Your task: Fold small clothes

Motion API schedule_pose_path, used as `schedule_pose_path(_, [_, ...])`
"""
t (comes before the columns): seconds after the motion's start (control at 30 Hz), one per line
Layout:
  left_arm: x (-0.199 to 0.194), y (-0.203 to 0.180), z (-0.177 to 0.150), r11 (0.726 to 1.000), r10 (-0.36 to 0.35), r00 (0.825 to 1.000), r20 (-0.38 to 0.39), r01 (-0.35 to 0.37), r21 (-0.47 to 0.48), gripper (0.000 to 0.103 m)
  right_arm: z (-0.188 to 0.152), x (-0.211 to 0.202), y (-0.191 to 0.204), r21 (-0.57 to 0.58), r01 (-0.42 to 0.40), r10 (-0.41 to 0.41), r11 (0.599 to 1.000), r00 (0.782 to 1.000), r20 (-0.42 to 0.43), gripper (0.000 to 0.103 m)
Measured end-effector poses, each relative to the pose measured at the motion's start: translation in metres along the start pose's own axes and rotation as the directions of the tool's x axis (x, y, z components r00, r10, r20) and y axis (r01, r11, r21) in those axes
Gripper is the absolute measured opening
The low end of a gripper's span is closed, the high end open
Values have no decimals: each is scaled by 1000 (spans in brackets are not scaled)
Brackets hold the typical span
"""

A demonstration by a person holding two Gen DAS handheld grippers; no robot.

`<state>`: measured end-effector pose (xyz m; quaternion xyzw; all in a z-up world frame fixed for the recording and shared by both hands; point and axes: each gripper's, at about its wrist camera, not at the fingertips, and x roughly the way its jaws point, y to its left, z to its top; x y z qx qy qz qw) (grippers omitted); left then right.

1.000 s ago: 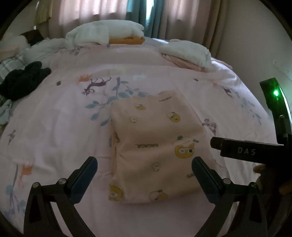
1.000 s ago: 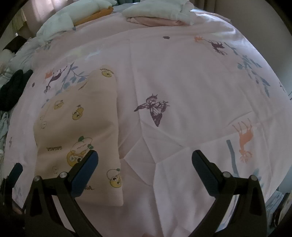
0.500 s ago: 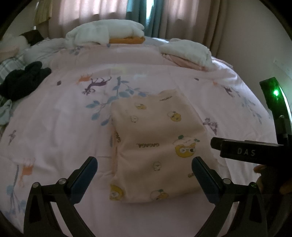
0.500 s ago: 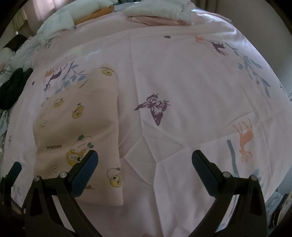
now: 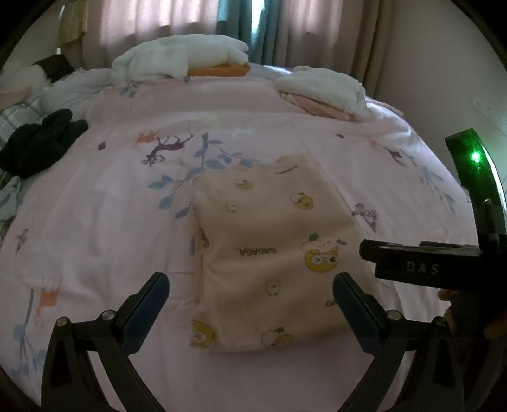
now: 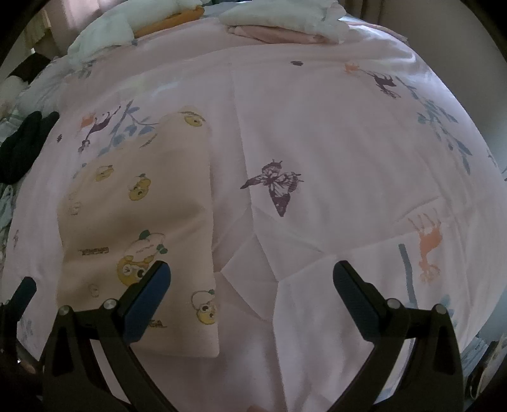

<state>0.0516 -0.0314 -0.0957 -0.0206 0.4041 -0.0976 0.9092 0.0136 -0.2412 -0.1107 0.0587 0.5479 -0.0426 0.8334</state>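
Lying flat on the pink bedspread, a folded peach garment printed with yellow cartoon faces sits near the middle of the bed, its near edge just beyond the left gripper. That gripper's jaws are spread wide and hold nothing, one blue-padded finger to each side of the garment's near end without touching it. To the right in the left wrist view, the body of the right gripper reaches in, marked with pale letters, with a green light glowing above it.

In the right wrist view the right gripper also has its jaws spread and empty; the garment lies to the left, partly behind the left finger, and a purple butterfly print shows on the bare bedspread ahead.

At the far side of the bed lie two folded stacks: a white one over an orange piece on the left, and a white one over a pink piece on the right. A dark crumpled cloth sits at the left edge. Curtains hang behind the bed.
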Motion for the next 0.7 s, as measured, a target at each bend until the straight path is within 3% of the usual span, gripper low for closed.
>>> schedule_pose_path(0.7, [-4,-5,-2,1000,1,999,33,-2,29,102,0,2,6,-38,8,-8,999,1000,-6,103])
